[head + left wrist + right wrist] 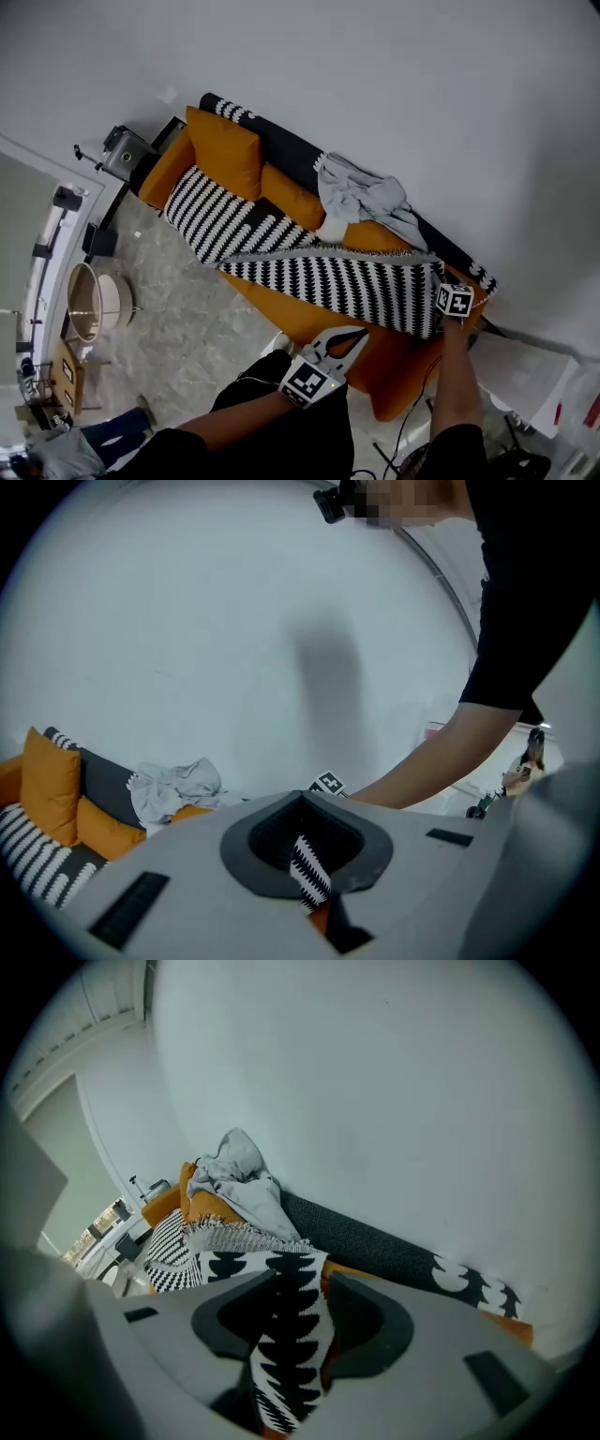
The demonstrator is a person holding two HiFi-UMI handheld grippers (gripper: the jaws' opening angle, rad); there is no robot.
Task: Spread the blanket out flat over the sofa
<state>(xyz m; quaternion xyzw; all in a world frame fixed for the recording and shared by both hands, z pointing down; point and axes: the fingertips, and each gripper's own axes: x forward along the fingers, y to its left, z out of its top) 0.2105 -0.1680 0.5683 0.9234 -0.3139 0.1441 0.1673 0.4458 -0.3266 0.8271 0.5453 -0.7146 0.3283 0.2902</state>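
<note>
- Orange sofa (302, 323) along wall.
- Black-and-white blanket (347, 281) lies across sofa seat and spills over sofa front. Fringed edge is folded over near sofa back.
- Grey cloth (361, 197) bunched on sofa back, just above blanket.
- Your right hand-held gripper (323, 1309) at sofa's near end: jaws wide, blanket strip running between them, not pinched.
- Your left hand-held gripper (356, 337) over sofa front, just below blanket edge: jaws closed tip to tip, empty.
</note>
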